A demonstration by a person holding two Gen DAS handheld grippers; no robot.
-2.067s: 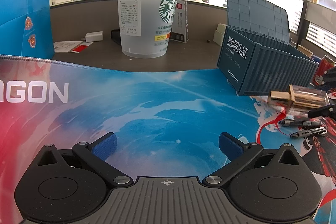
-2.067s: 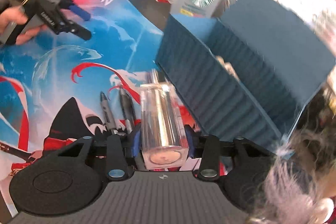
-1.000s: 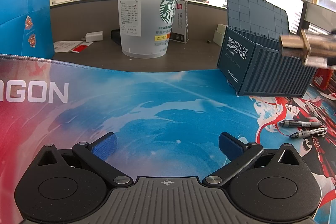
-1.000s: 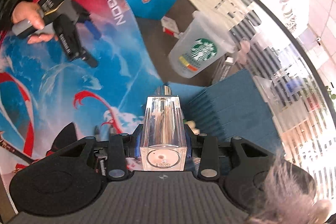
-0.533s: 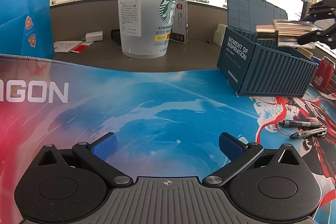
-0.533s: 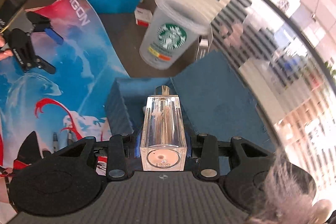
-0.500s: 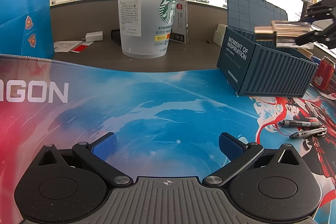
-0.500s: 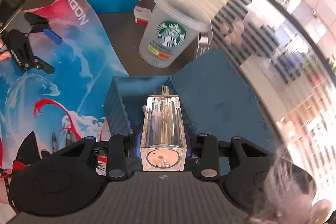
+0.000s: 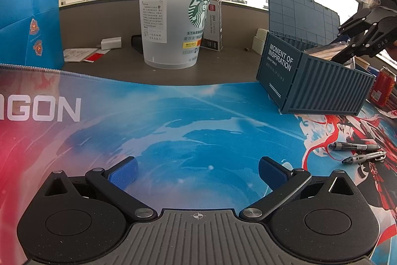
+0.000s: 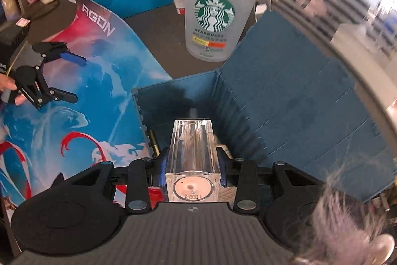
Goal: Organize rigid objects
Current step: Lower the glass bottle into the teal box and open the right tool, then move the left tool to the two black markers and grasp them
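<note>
The right tongs (image 10: 192, 163) pinch a clear rectangular bottle (image 10: 192, 153) over the open blue container box (image 10: 173, 101); next, I judge, lower and release it inside. The left tongs (image 9: 197, 169) hang spread and empty above the surface (image 9: 173, 121).

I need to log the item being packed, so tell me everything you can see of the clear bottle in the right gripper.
The clear bottle is a square block of transparent, glass-like material with a round pinkish base disc bearing tiny print, facing the camera. Its far end is too unclear to describe. The right gripper clamps its sides between blue pads. It slants down over the open blue container box; whether it touches the box is unclear.
</note>
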